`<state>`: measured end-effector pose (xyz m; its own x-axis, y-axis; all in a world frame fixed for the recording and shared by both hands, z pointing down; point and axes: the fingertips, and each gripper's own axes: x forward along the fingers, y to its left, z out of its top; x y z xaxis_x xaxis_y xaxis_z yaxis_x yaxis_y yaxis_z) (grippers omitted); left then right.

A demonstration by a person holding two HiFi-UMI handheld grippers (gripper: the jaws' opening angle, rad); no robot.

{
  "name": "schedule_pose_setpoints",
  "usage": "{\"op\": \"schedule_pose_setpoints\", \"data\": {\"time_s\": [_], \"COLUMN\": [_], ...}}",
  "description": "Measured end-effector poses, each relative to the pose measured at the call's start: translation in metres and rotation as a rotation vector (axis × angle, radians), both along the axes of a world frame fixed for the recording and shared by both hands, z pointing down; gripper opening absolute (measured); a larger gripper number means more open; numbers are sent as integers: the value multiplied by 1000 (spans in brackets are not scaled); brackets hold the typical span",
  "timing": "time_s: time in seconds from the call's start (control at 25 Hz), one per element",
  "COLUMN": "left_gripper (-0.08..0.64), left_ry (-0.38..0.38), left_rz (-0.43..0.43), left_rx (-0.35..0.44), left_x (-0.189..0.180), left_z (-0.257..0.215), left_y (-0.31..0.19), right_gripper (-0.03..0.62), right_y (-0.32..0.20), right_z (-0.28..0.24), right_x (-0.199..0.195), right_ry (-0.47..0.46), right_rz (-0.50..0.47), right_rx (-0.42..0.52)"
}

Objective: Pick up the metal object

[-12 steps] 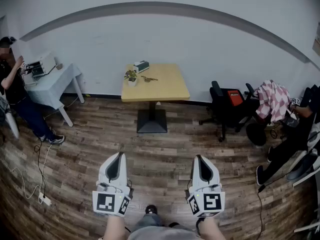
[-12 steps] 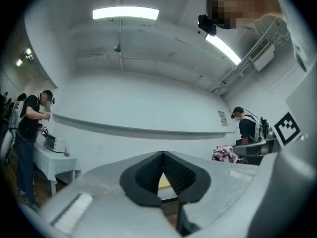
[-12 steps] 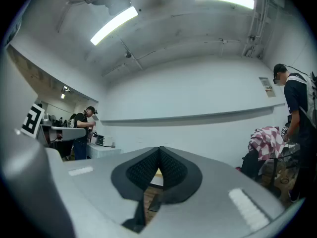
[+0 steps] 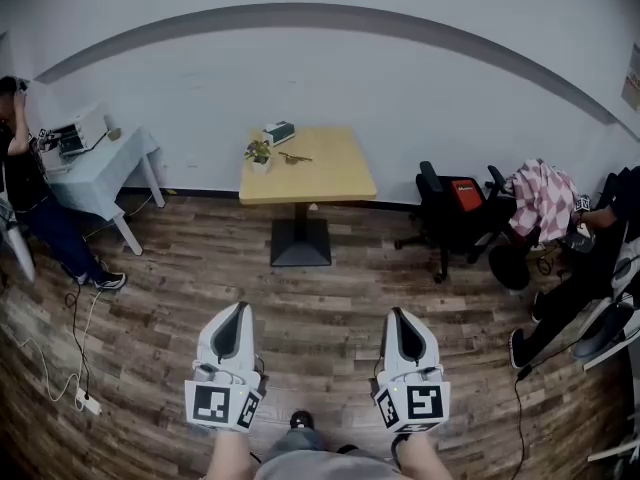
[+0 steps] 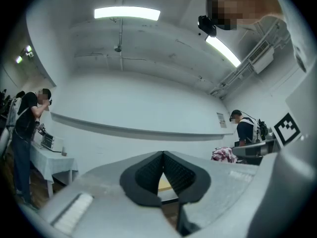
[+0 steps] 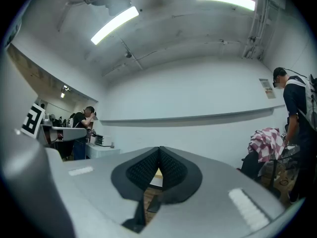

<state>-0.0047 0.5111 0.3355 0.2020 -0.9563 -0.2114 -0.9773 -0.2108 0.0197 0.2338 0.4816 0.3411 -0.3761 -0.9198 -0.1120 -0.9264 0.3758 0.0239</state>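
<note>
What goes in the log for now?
left gripper: shut, empty | right gripper: shut, empty | yellow table: ahead, not reached | pickup: not begun

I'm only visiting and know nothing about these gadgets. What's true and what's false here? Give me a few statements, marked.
The left gripper and the right gripper are over the wooden floor, short of the yellow table. True.
The left gripper holds something. False: its jaws are shut on nothing.
A small potted plant stands on the yellow table. True.
The plaid cloth lies on that table. False: it hangs at the right, beside the black chair.
</note>
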Motion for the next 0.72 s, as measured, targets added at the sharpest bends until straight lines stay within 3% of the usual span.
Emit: {"op": "schedule_pose_setpoints", "data": {"time_s": [0.72], "left_gripper": [3], "left_ry": [6], "left_rz": [42], "left_rx": [25], "left_x": [-41], "left_z": [-2], "left_y": [-77], "right_gripper": [2], "right_y": [-66], "right_z": [-5], "right_x": [-45], "right_ry": [-40], "right_rz": [15], "right_rx": [45]}}
